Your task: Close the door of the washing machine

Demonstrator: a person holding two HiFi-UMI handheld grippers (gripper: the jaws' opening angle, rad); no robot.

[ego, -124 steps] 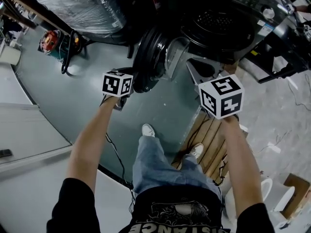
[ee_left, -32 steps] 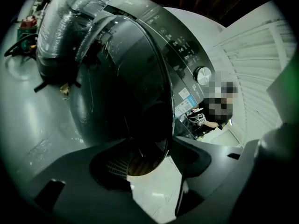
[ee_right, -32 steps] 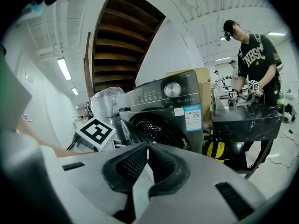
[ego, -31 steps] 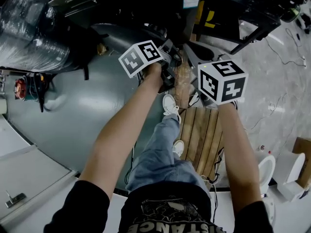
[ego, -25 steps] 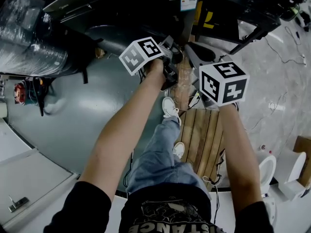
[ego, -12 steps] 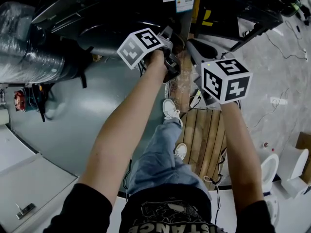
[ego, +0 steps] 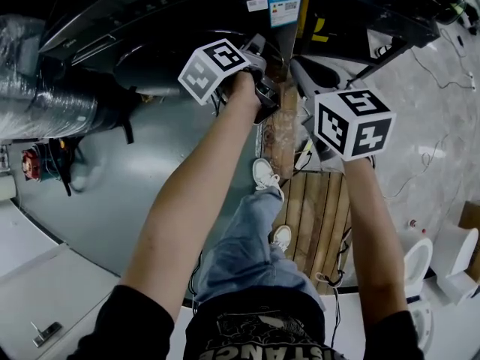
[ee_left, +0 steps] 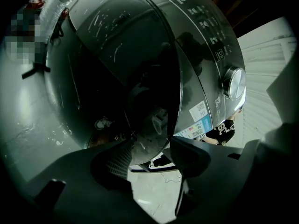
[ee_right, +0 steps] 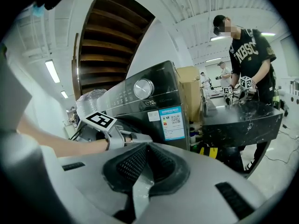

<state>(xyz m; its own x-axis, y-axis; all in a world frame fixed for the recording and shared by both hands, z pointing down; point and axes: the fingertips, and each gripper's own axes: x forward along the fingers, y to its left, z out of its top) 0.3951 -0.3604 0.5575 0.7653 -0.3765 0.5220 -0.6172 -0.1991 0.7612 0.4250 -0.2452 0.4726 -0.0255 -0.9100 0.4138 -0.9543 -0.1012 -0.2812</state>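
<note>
The washer (ee_left: 140, 55) has a glossy dark shell with fine scratches. Its door (ee_left: 149, 111) is mirror-smooth, its knob (ee_left: 233, 83) polished metal and its label (ee_right: 170, 122) paper. The right gripper (ee_right: 144, 148) is matt grey plastic with ribbed black pads (ee_right: 128, 164). The pallet (ego: 322, 216) is bare wood, the floor (ego: 127, 178) smooth and shiny, and the jeans (ego: 247, 246) denim. 1 bundle (ego: 45, 103) is wrapped in clear film.

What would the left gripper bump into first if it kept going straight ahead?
The left gripper would probably meet the round door first, just past its parted jaws.

Grey-green floor (ego: 142, 178), slatted wooden pallet (ego: 319, 223) lying on it
</note>
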